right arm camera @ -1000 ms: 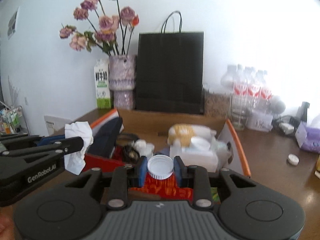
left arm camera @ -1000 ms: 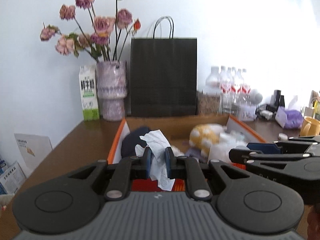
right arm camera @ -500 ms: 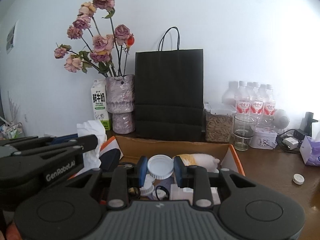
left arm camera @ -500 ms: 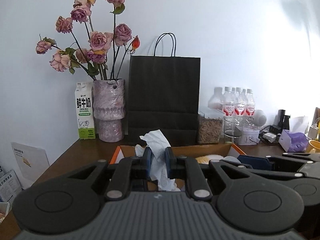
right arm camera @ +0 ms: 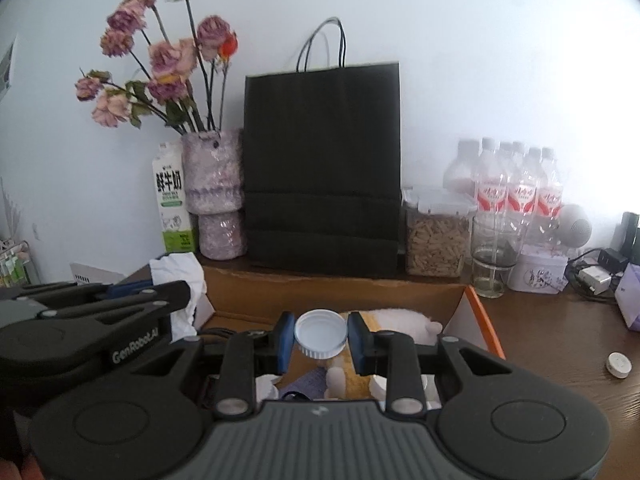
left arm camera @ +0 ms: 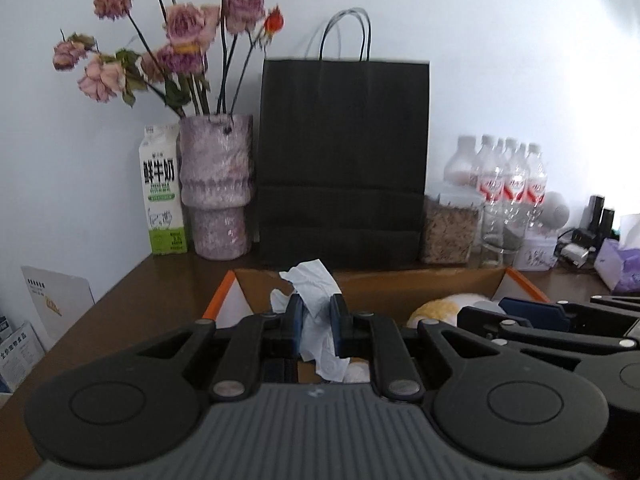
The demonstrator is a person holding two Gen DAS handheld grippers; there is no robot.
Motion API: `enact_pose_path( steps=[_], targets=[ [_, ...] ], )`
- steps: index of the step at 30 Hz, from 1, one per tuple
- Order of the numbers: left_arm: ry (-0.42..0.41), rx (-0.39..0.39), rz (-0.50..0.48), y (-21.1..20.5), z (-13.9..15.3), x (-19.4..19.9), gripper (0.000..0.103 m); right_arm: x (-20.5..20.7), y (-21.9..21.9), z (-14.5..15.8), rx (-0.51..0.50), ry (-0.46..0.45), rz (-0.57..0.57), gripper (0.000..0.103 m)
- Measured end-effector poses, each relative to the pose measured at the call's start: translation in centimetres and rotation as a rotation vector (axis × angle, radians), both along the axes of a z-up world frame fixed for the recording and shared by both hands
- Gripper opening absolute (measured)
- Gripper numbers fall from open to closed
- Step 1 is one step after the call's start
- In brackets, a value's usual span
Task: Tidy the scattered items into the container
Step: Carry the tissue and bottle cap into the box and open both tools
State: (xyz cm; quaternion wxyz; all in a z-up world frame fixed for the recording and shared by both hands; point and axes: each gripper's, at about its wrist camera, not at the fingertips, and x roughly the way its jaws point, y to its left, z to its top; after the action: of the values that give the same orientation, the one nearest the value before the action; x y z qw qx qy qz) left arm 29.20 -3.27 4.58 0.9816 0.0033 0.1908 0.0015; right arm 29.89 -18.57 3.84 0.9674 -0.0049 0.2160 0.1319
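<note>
Each tool, left [left arm camera: 316,326] and right [right arm camera: 320,340], is matte black plastic: a grey ribbed housing at the base, two round black discs beside it, angled link arms with silver rivets, and blue pads on the fingers [right arm camera: 285,340]. White "GenRobot.AI" lettering marks the left tool's side.

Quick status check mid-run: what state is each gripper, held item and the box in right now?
left gripper: shut on the crumpled tissue
right gripper: jaws beside the white cap, small gaps showing
cardboard box: open-topped, already holding a plush toy
small white cap: loose on the table
</note>
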Motion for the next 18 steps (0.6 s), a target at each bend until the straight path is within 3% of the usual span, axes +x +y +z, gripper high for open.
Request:
enact_pose_path(
  steps=[10, 14, 15, 17, 18],
  targets=[
    [0.038, 0.017, 0.000, 0.2, -1.2, 1.1, 0.015, 1.1, 0.4, -1.3, -0.018, 0.032, 0.006, 0.027],
    [0.034, 0.043, 0.019, -0.1, -1.0, 0.9, 0.020, 0.8, 0.2, -1.1, -0.014, 0.034, 0.008, 0.029],
    [0.030, 0.049, 0.023, -0.1, -0.9, 0.8, 0.023, 0.7, 0.1, -0.9, -0.008, 0.031, 0.006, 0.032],
    [0.019, 0.052, 0.030, -0.1, -0.5, 0.5, 0.039, 0.5, -0.3, -0.6, 0.008, 0.024, 0.002, 0.064],
    [0.013, 0.056, 0.043, 0.0, -0.3, 0.4, 0.045, 0.4, -0.5, -0.4, 0.008, 0.017, -0.013, 0.066]
  ],
)
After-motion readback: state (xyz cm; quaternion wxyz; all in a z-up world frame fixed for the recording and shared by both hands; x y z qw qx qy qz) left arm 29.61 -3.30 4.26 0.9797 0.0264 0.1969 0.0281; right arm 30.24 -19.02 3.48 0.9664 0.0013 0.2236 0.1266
